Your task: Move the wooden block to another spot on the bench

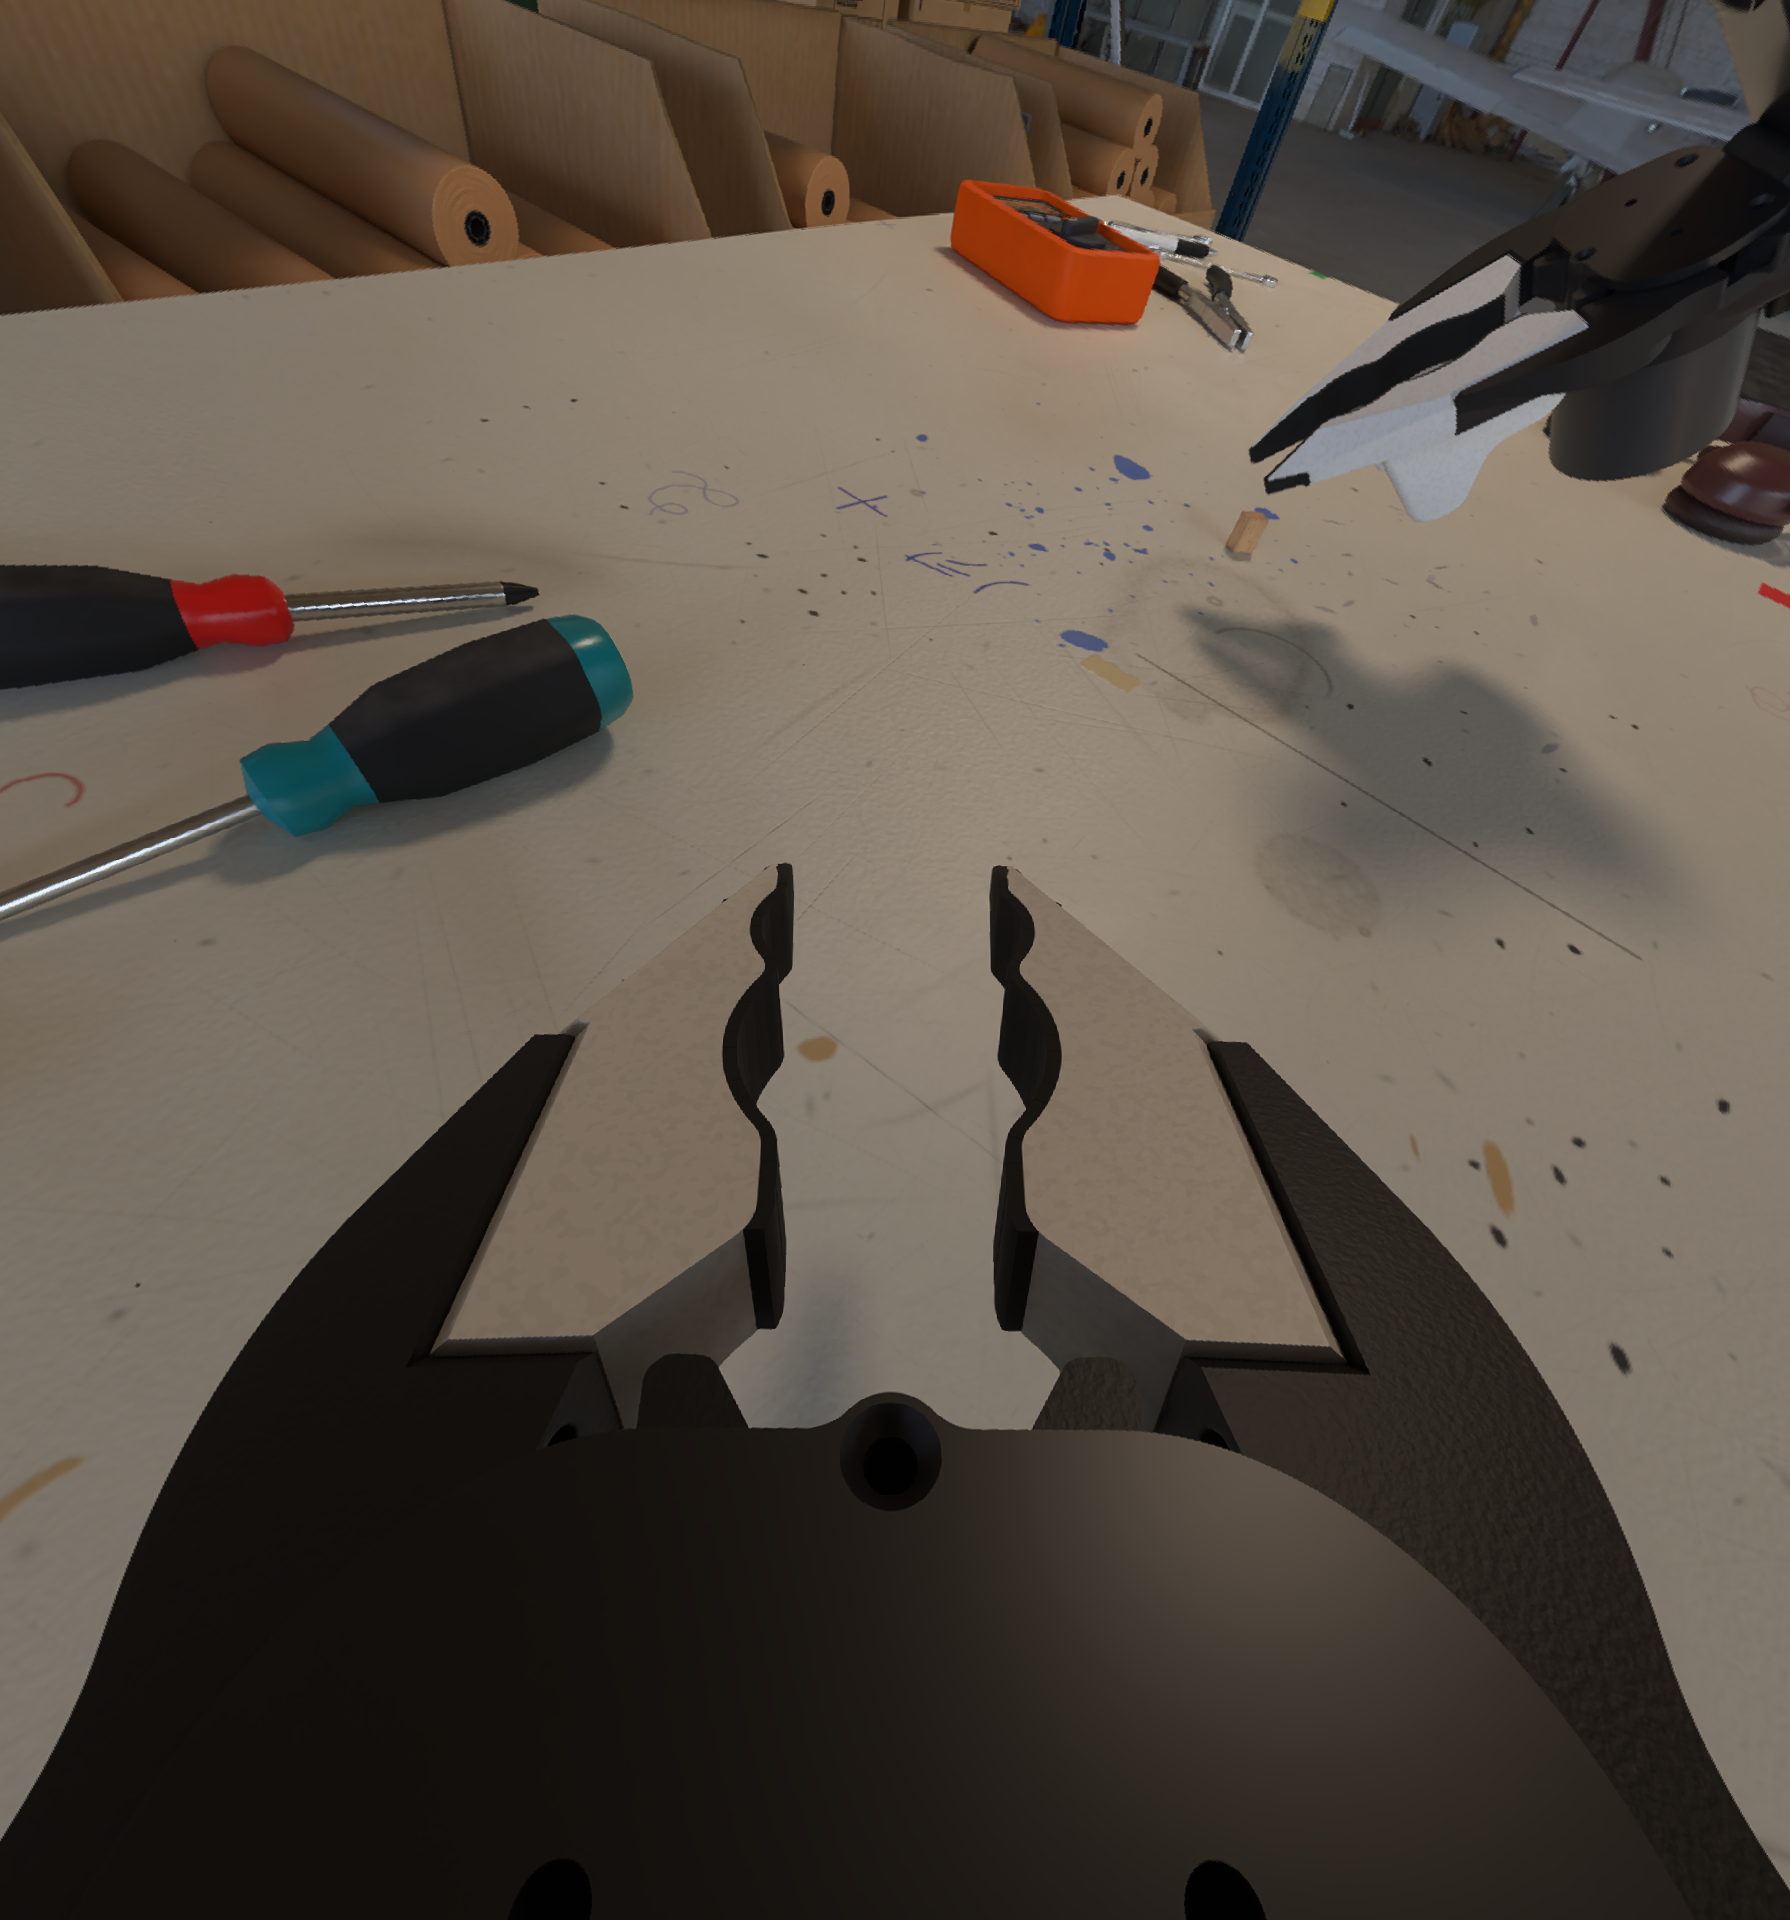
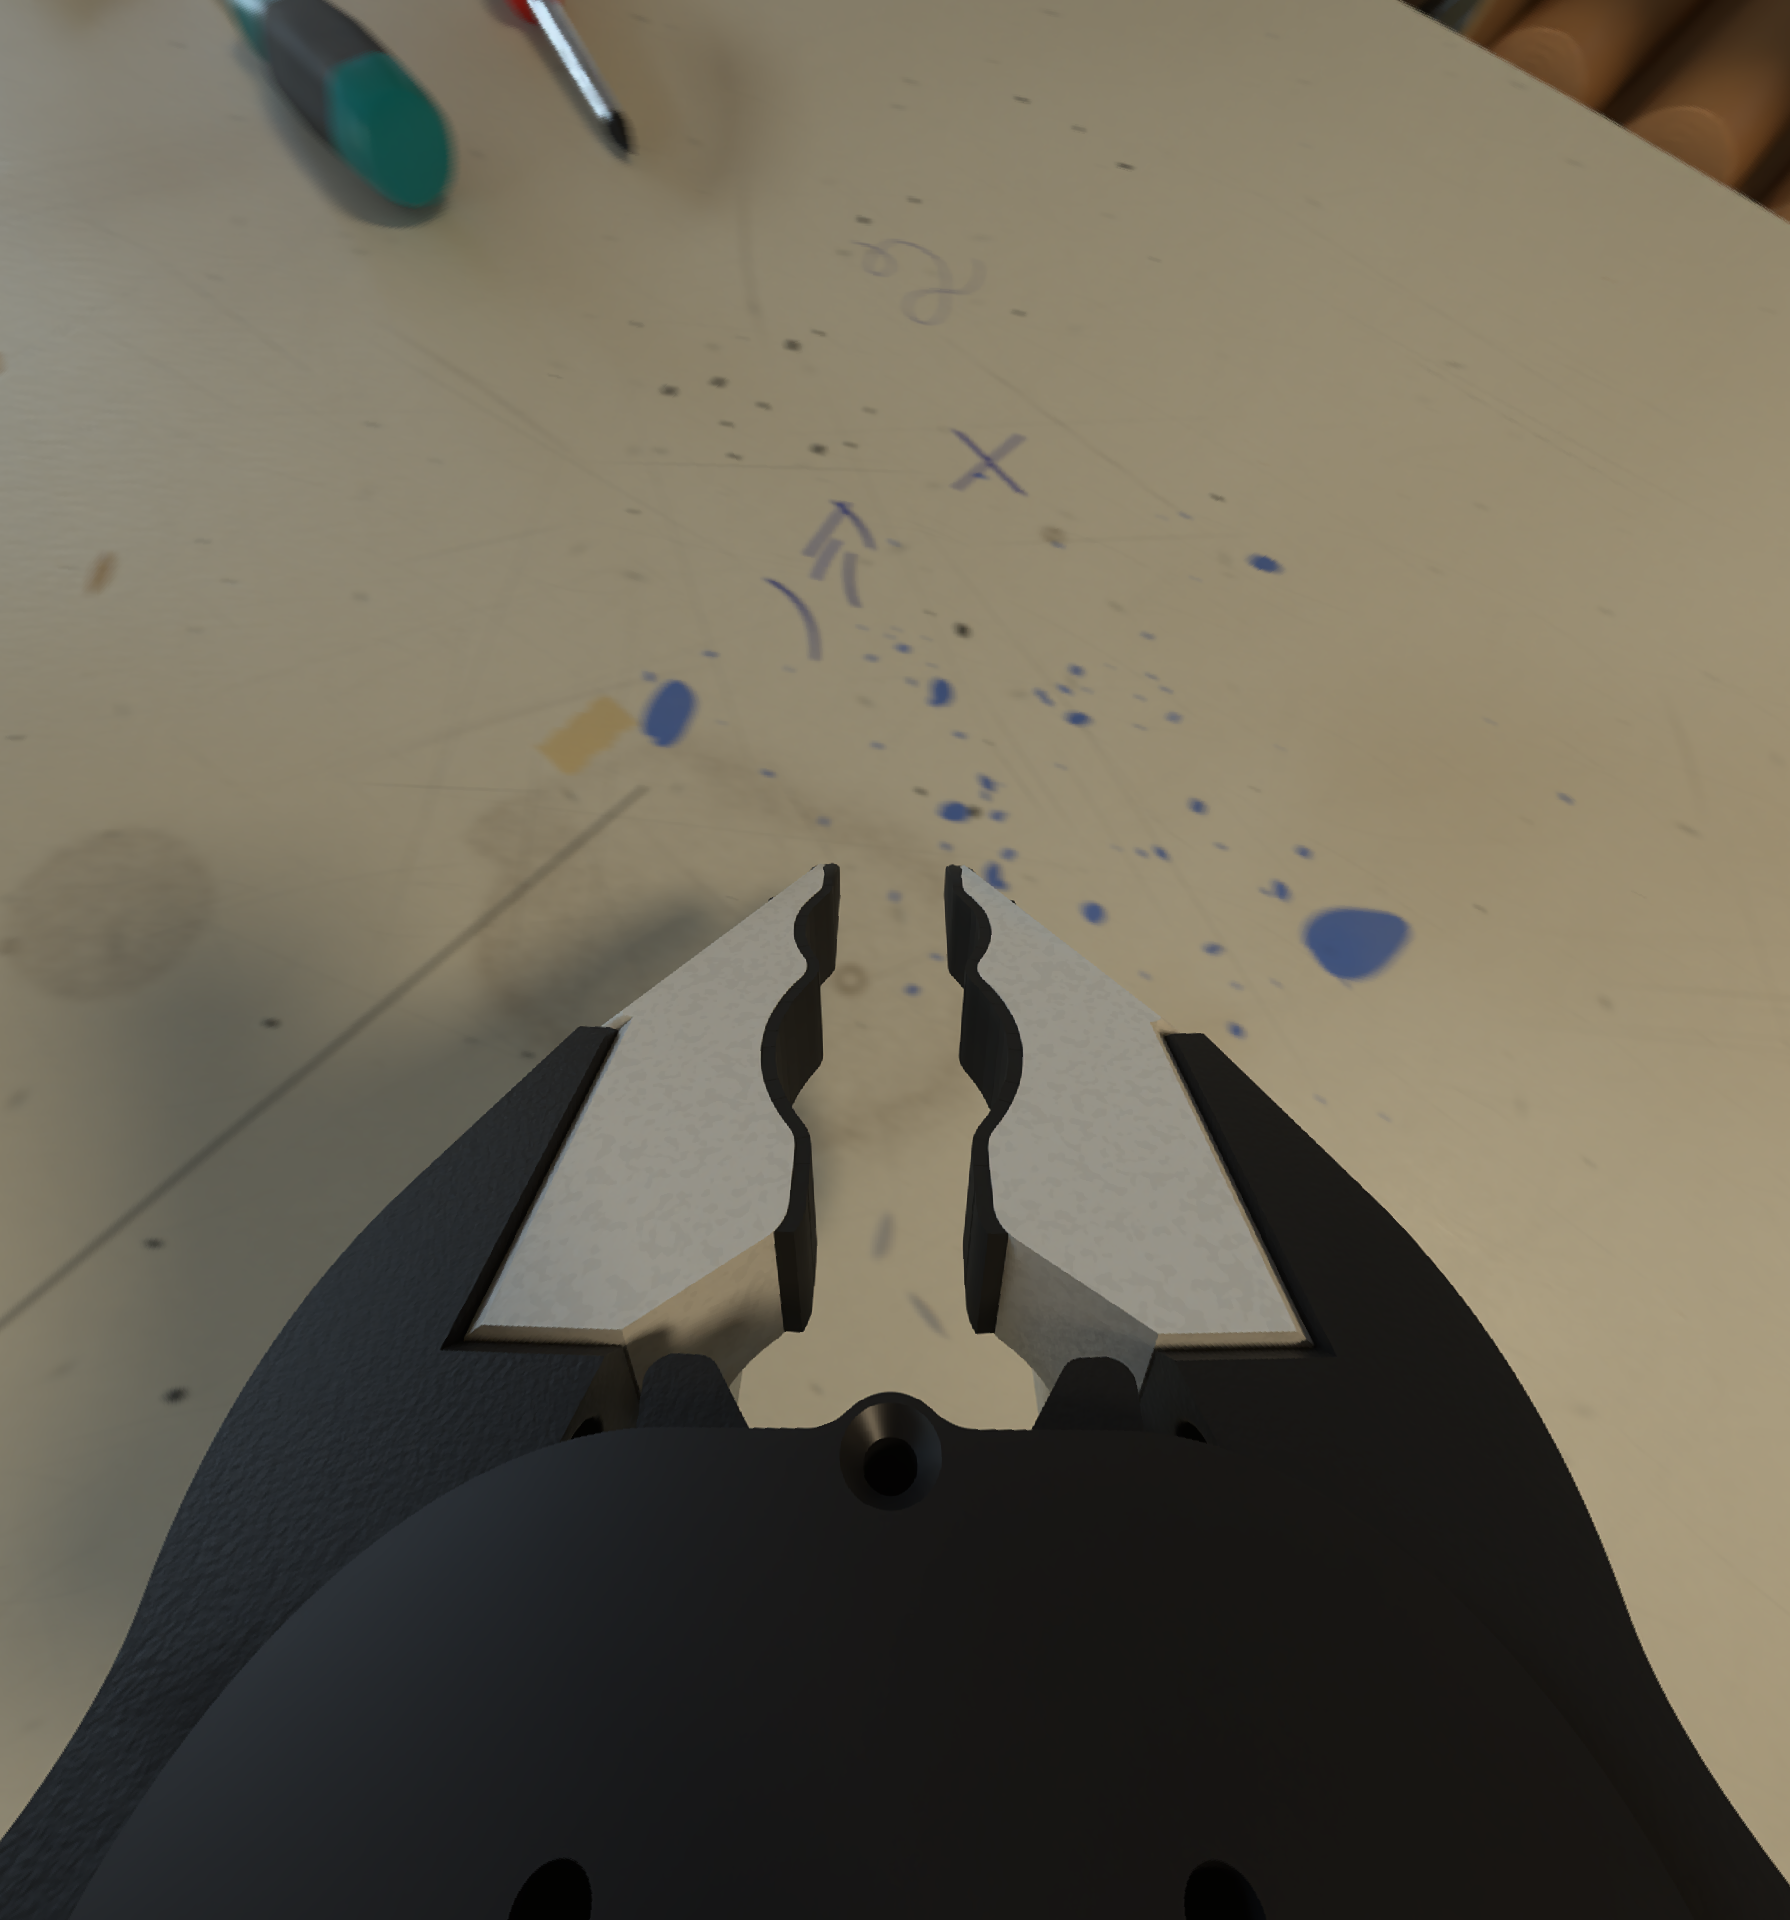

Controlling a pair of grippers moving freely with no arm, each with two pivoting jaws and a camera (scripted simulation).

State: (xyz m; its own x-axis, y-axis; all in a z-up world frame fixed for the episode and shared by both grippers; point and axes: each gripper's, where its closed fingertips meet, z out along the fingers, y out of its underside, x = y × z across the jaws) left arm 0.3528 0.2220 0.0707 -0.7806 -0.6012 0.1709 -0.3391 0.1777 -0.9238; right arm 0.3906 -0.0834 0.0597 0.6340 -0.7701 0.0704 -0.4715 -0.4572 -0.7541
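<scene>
Wooden block (image 1: pixel 1246 532): small, on the bench (image 1: pixel 870 727) among blue paint specks, just below the tips of the right claw (image 1: pixel 1275 465), free of any grip; whether already relocated, not determinable. Right claw spread narrowly and empty, block absent from its own view; left claw (image 1: pixel 891 883) spread wider, empty, well apart from the block. Open room: broad bare bench at centre; red-collared screwdriver (image 1: pixel 143 618) and teal-handled screwdriver (image 1: pixel 434 727) at left, orange tray (image 1: pixel 1052 255) near far edge.
</scene>
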